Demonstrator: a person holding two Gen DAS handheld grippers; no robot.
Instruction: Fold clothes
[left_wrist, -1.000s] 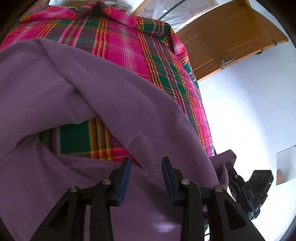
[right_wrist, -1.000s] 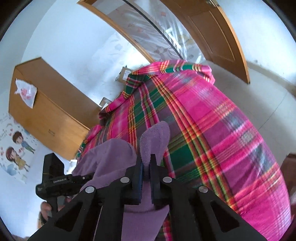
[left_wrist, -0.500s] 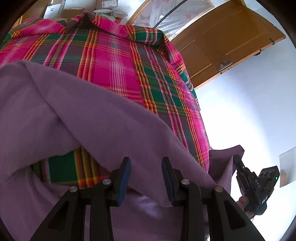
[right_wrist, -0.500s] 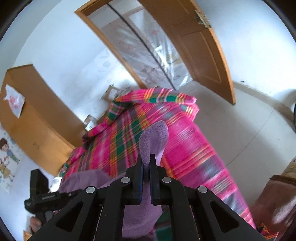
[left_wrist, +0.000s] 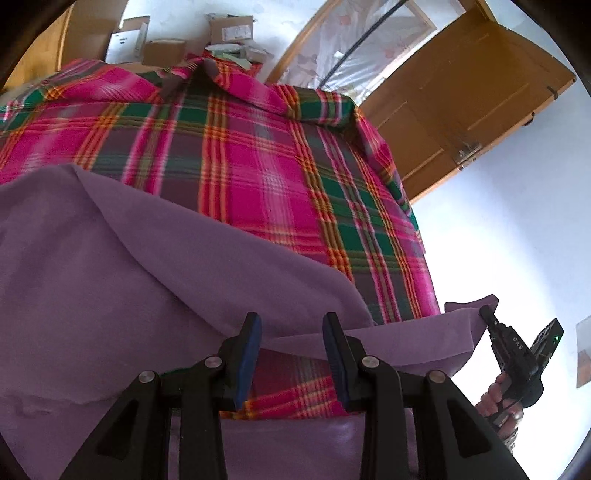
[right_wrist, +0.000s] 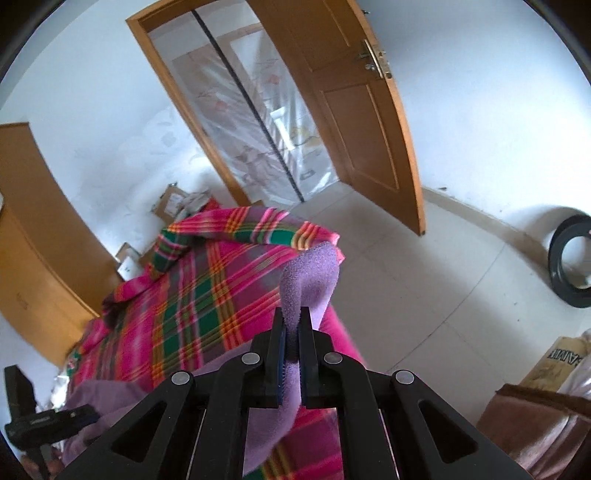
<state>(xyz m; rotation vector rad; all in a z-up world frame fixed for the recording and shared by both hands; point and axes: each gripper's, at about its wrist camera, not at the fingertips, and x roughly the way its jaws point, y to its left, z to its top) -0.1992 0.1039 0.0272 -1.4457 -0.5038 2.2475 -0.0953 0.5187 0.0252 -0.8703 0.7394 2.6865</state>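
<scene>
Since a second ago both grippers have pulled back and up, so way more of the plaid blanket (left_wrist: 229, 155) shows, plus the floor past it. Purple cloth (left_wrist: 122, 280) lies over the blanket's near end, one corner lifted off the blanket's right edge. Right gripper (right_wrist: 290, 334) is clamped tight on that purple corner, which pokes up between its fingers. Left gripper (left_wrist: 291, 343) hangs over the cloth's fold at the near end, jaws apart, holding nothing.
</scene>
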